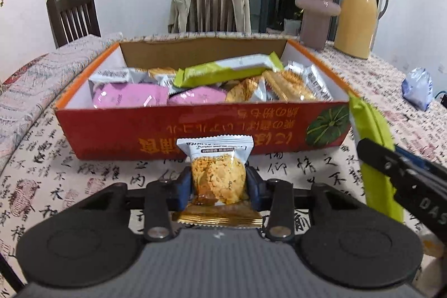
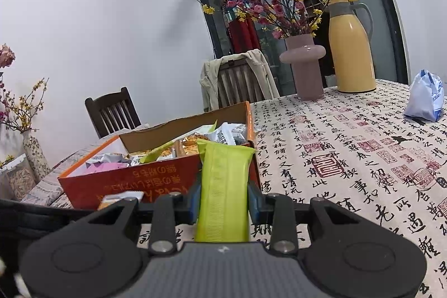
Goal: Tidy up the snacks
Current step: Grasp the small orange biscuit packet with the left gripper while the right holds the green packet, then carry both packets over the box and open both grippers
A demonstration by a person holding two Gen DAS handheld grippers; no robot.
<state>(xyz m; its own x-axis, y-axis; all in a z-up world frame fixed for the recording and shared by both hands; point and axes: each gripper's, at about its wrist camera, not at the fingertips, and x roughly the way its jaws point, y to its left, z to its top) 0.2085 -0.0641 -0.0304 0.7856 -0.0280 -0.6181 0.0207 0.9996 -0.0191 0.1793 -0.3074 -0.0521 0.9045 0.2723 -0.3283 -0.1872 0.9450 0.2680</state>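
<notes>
We see the box point(image 1: 201, 127) on the worktop point(image 1: 50, 155), packets point(image 1: 215, 83) inside it; behind the box to its right stand the vase point(image 1: 317, 16) and flask point(image 1: 356, 18).

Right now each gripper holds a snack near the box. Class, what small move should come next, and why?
Probably lift the left gripper forward over the box wall. It is shut on the biscuit pack, which sits below the near rim, outside the box. The right gripper holds the green bar by the box's corner.
</notes>
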